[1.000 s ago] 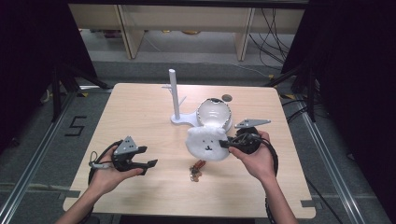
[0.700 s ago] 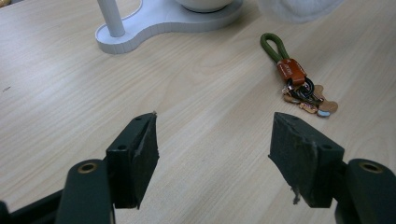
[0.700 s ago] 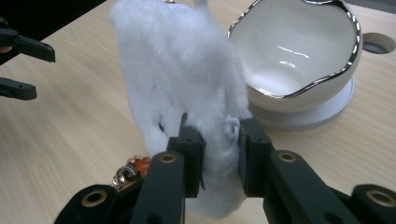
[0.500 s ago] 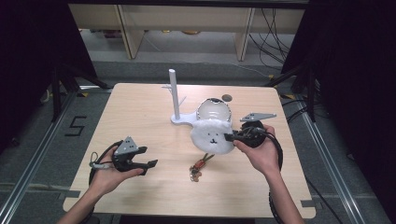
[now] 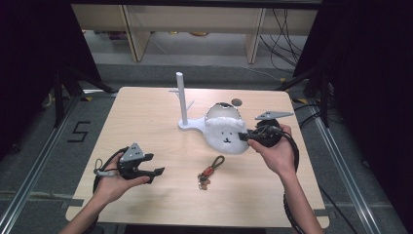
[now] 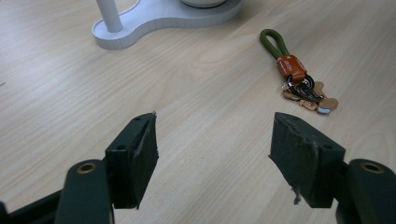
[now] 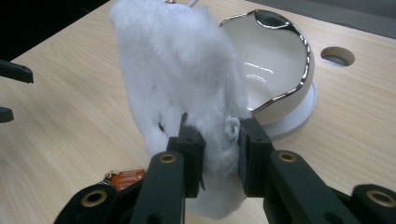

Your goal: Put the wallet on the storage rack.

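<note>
Right gripper (image 7: 215, 156) clamped on white plush toy (image 7: 180, 79), raised; left gripper (image 6: 212, 158) level, jaws apart.

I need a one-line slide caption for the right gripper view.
Right gripper shut on a white plush, beside a white bowl on the table.

Your right gripper (image 5: 249, 135) is clamped on the fluffy white pouch (image 5: 225, 136) with a little face, held just in front of the bowl (image 5: 222, 109) on the white stand (image 5: 184, 105), while your left gripper (image 5: 155, 173) rests open near the keychain (image 5: 209, 170).
</note>
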Available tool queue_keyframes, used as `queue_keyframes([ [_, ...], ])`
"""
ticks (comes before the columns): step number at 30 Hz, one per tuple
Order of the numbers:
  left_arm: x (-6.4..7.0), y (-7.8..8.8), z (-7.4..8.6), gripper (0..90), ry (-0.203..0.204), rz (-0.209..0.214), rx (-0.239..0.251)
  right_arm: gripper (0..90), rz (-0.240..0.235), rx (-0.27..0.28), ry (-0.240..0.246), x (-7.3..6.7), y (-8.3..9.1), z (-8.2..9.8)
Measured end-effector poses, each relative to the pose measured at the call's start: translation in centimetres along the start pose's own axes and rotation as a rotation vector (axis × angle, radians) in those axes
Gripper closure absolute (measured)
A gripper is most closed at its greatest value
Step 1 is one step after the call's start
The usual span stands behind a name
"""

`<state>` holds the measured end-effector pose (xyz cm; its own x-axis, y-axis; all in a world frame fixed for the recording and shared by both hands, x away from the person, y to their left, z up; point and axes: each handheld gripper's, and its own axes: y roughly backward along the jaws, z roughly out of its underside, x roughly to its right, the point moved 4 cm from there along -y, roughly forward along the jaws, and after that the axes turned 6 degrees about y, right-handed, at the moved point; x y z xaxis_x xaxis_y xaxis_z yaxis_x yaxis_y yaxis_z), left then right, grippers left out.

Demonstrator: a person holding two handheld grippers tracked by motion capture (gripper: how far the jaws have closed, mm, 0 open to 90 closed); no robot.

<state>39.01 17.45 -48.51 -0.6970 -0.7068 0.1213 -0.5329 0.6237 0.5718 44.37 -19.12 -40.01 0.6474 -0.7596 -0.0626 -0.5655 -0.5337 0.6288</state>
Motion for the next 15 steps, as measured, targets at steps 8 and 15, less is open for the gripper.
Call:
queue_keyframes([
  [8, -0.2, 0.2, 0.0, 31.2, -0.014, -0.010, -0.013, 74.9, 0.027, 0.012, 0.013, 1.3, 0.2, -0.8],
  [15, -0.1, 0.1, 0.1, 31.1, 0.003, -0.006, -0.002, 75.0, 0.038, 0.009, -0.010, 1.9, 0.0, -1.4],
])
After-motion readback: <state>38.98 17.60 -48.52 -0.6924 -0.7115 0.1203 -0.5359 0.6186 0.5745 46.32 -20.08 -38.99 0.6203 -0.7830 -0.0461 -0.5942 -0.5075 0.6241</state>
